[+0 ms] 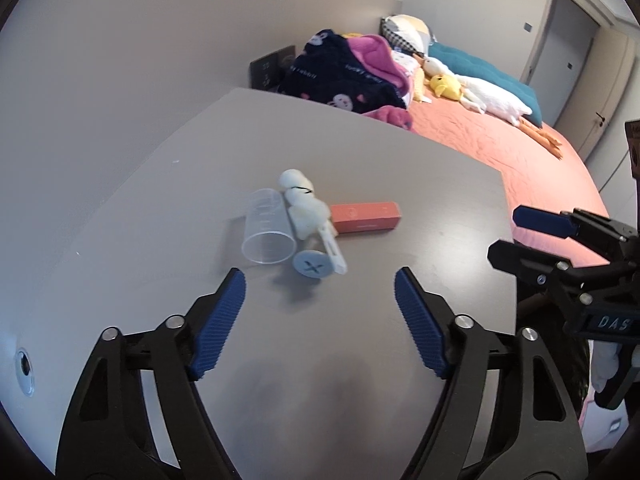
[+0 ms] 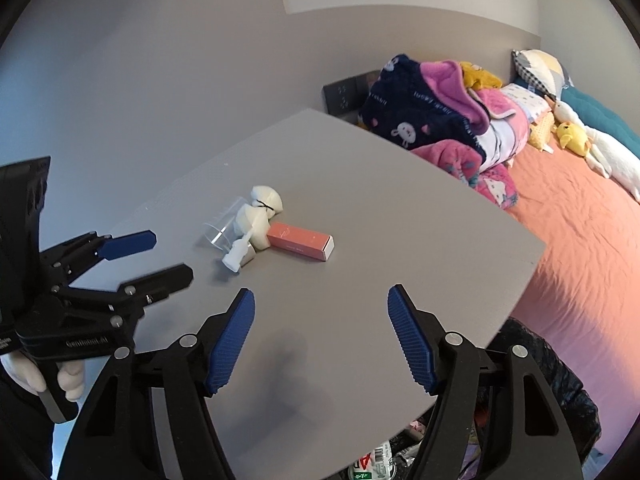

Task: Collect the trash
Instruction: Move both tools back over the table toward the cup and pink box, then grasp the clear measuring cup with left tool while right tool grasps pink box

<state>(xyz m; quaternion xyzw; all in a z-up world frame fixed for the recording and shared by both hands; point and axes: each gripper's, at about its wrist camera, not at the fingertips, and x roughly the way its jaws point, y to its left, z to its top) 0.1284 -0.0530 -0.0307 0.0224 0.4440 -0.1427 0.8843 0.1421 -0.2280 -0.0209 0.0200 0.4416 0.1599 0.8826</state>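
Grey tabletop (image 1: 420,184) carries the trash at frame centre: clear cup (image 1: 267,227), white wad (image 1: 304,208), pink box (image 1: 365,217). Both the left hand-held gripper (image 1: 320,292) and right hand-held gripper (image 2: 320,308) stand apart, empty. Advise straddling one item squarely, then clamping.

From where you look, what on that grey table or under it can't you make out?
- Print on the pink box: too small in both views.
- Trash bag contents: right view, hidden by table edge and right gripper.
- White plastic piece: blurred, partly behind the clear cup.
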